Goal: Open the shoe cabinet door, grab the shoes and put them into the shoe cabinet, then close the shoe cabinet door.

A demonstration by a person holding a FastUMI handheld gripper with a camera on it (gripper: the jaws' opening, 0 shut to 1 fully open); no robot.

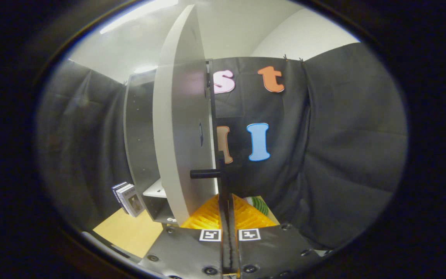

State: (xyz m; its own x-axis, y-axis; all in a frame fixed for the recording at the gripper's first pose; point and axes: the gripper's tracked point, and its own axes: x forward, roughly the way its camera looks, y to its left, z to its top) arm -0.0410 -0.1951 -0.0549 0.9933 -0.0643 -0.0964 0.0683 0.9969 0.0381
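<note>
A tall shoe cabinet [139, 155] stands against the booth's dark cloth wall, and its pale door [182, 128] is swung well open, seen almost edge-on just ahead of the gripper [227, 217]. The gripper's two fingers are pressed close together, with barely a gap between them, and they appear to pinch the door's free edge right beside its dark bar handle [204, 174], though the fisheye view makes the contact hard to confirm. The step in hand looks like swinging the door, and to do it well the grip should stay near the handle and follow the door's arc around the hinge, rather than pull straight, so the edge does not slip out. Inside the cabinet, a pale shelf [155, 190] shows in the lower part, and a small light shape at the cabinet's foot may be a shoe, but it is too small to tell. Below the fingers lies a ribbed orange piece [207, 217] with a green-striped item [261, 204] beside it. A few books [128, 198] lean on the desk [130, 230] left of the cabinet.
</note>
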